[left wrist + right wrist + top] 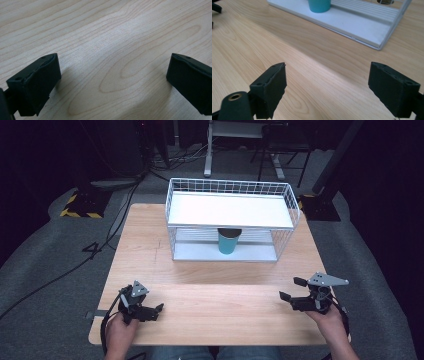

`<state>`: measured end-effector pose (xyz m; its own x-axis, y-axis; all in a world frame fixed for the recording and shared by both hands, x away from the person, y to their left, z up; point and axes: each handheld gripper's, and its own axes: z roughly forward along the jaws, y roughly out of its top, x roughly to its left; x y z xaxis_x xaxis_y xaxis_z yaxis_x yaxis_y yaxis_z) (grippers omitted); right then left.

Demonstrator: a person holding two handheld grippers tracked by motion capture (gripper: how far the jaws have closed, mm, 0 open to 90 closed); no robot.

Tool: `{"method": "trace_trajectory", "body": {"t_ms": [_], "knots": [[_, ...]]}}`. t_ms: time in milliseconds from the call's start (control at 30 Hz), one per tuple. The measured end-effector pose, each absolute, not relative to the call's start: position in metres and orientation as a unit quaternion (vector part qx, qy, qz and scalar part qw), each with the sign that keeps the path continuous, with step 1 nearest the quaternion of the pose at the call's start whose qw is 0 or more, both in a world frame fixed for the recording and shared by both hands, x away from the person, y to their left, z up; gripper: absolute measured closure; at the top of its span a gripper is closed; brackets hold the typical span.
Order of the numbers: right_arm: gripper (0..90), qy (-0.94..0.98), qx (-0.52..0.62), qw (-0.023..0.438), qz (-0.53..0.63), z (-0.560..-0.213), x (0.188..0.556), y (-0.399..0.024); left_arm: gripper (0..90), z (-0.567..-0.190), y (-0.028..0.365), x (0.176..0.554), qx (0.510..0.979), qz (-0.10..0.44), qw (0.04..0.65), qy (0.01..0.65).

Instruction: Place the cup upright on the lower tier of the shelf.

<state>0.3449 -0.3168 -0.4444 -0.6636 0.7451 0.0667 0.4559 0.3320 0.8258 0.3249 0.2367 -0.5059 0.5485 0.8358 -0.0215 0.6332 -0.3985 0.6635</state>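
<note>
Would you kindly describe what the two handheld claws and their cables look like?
Both are black, each with two blocky, flat-faced jaws. The left claw and the right claw each carry a grey three-cornered plate on top with small dark holes. A black cable loops from the left one. No sleeves are visible.

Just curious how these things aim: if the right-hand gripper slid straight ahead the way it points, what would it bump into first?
Probably the white base of the wire rack; the right gripper stands open over bare table.
</note>
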Motion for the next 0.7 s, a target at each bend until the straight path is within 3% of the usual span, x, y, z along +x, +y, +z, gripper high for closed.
{"method": "trace_trajectory", "body": {"t_ms": [700], "knots": [[15.0,0.805,0.393,0.189,0.403,-0.496,0.335,-0.335,0.0,-0.506,0.237,0.325,0.821,0.160,0.316,0.447]]}}
